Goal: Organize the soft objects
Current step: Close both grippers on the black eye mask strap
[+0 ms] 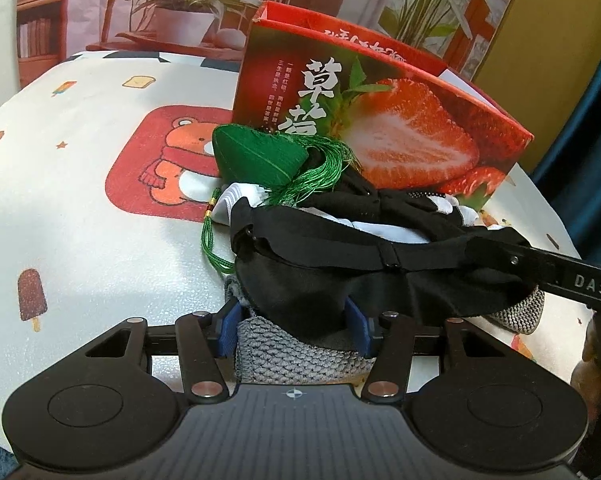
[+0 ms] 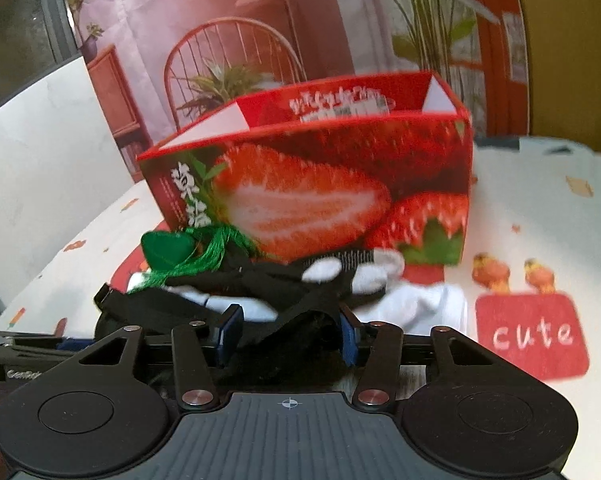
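A pile of soft things lies in front of a red strawberry box (image 1: 384, 120): a green tasselled sachet (image 1: 256, 158), white socks (image 1: 240, 200), a black-and-white glove (image 1: 420, 200), a black sleep mask (image 1: 372, 280) and a grey knit cloth (image 1: 296, 356). My left gripper (image 1: 296, 328) has its blue pads on either side of the mask and grey cloth, jaws partly apart. My right gripper (image 2: 288, 332) straddles the black mask strap (image 2: 284, 320); it also shows in the left wrist view (image 1: 560, 276) at the mask's right end. The box (image 2: 312, 192), sachet (image 2: 168, 252) and white sock (image 2: 420, 300) show in the right wrist view.
The pile lies on a white cartoon-print tablecloth (image 1: 80, 220) with a bear patch (image 1: 168, 168) and a red "cute" patch (image 2: 532, 336). The box stands open-topped behind the pile. A printed backdrop of plants and a chair hangs behind the table.
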`<state>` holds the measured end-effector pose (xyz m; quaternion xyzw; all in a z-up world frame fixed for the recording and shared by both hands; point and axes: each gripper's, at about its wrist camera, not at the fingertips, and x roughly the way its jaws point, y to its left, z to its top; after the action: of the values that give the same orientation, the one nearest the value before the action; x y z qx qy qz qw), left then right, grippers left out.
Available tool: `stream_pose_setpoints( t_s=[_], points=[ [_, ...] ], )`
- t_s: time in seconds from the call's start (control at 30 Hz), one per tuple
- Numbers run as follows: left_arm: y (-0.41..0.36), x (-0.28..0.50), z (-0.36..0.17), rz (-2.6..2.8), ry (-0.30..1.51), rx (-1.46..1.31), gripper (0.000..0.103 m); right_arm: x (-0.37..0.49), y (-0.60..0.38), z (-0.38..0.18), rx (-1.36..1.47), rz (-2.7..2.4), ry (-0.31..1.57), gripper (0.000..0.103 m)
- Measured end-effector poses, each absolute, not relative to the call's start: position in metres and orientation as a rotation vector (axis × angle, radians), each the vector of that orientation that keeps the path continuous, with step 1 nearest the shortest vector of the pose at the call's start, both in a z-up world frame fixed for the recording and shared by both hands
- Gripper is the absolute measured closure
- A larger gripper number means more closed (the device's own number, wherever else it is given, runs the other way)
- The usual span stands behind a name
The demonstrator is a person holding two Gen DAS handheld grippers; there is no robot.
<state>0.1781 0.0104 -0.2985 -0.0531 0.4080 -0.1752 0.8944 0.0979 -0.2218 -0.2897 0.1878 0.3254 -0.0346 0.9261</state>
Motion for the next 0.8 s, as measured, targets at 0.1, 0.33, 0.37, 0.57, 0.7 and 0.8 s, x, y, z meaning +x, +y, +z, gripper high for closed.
stream_pose_setpoints(
  t_s=[0.1,0.33,0.37,0.57,0.7,0.8],
  points=[
    [0.01,0.178,-0.299,-0.364,0.847,-0.1,0.047,0.094,-0.224,-0.291,0.403,-0.074,0.675,0.055],
    [0.01,0.179,-0.299,-0.364,0.849,-0.099,0.047,0.085,-0.225,-0.289,0.439,-0.076,0.699,0.054],
    [0.01,0.178,-0.299,-0.362,0.846,-0.095,0.047,0.082,-0.224,-0.288,0.443,-0.073,0.7,0.054],
    [0.008,0.178,-0.3,-0.359,0.84,-0.077,0.046,0.07,-0.22,-0.284,0.452,-0.063,0.717,0.051],
    [0.01,0.178,-0.301,-0.362,0.842,-0.087,0.046,0.069,-0.218,-0.283,0.442,-0.073,0.727,0.051],
    [0.01,0.177,-0.301,-0.363,0.841,-0.09,0.046,0.068,-0.217,-0.282,0.426,-0.095,0.731,0.051]
  ],
)
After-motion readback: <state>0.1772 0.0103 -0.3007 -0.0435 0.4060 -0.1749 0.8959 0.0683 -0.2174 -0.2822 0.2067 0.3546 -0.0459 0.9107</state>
